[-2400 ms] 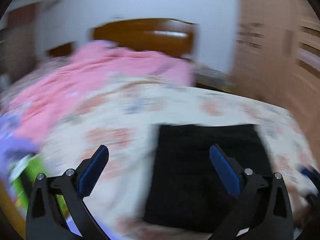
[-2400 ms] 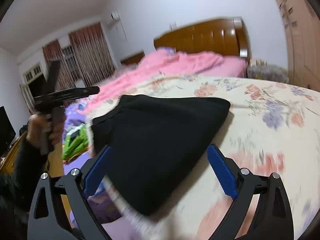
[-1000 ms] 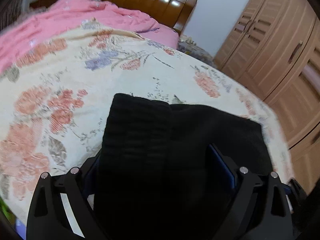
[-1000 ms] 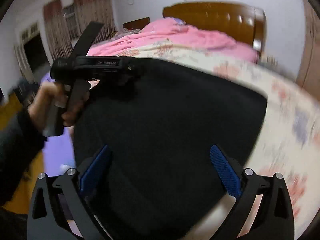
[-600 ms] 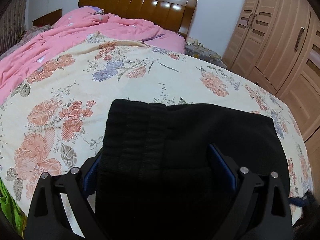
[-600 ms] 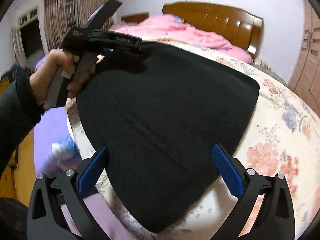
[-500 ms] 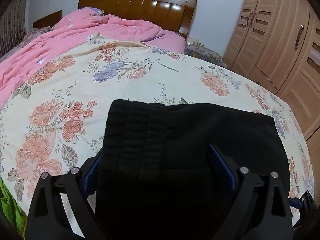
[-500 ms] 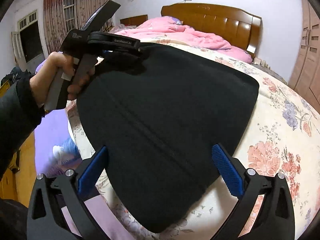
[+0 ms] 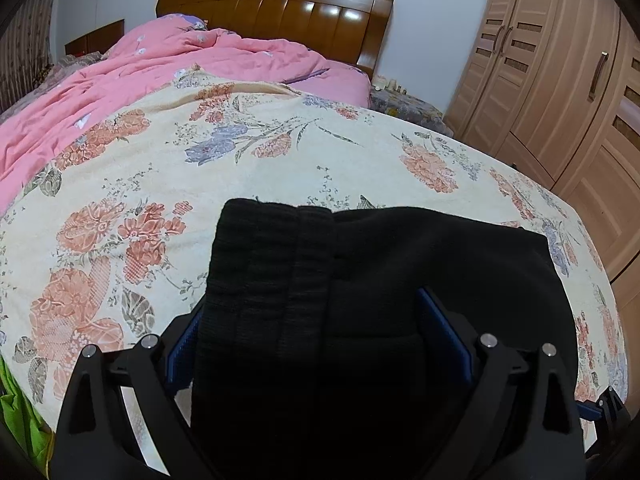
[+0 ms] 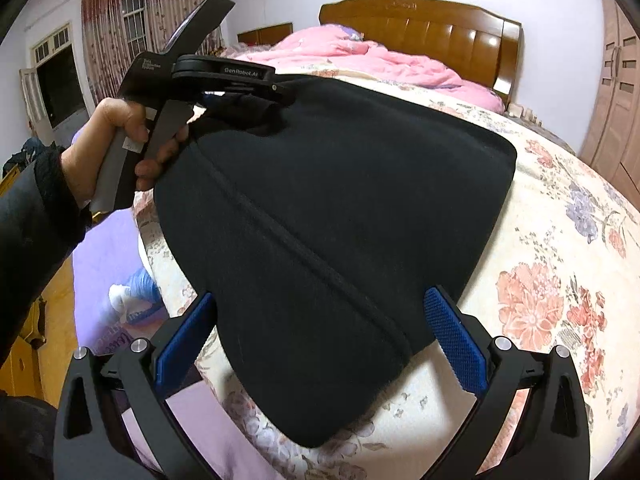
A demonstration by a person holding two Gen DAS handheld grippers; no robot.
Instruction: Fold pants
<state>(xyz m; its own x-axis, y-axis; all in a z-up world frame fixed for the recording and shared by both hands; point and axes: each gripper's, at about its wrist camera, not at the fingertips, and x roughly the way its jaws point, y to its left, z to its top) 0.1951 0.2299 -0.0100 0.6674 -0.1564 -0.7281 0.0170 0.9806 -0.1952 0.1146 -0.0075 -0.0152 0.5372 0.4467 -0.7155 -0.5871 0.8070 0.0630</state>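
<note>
The black pants point(image 10: 340, 208) lie folded into a compact stack on the floral bedspread point(image 10: 560, 264) near the bed's foot. In the left wrist view the pants point(image 9: 360, 280) fill the space between my left gripper's fingers point(image 9: 182, 342), ribbed waistband layers on the left. My left gripper point(image 9: 316, 340) stands wide, its jaws around the stack's near left corner; the right wrist view shows it point(image 10: 244, 98) lifting that corner. My right gripper point(image 10: 320, 336) is open, its blue pads either side of the stack's near corner, not pinching it.
A pink quilt point(image 9: 140, 76) is bunched toward the wooden headboard point(image 9: 280, 12). Wooden wardrobe doors point(image 9: 568, 92) stand at the right. A purple sheet point(image 10: 104, 264) and green item point(image 9: 16, 412) lie off the bed's near side. Curtained windows point(image 10: 120, 24) are at the far left.
Both grippers have come in from apart onto the folded pants; in the last half second they have barely moved, the left one holding the corner raised.
</note>
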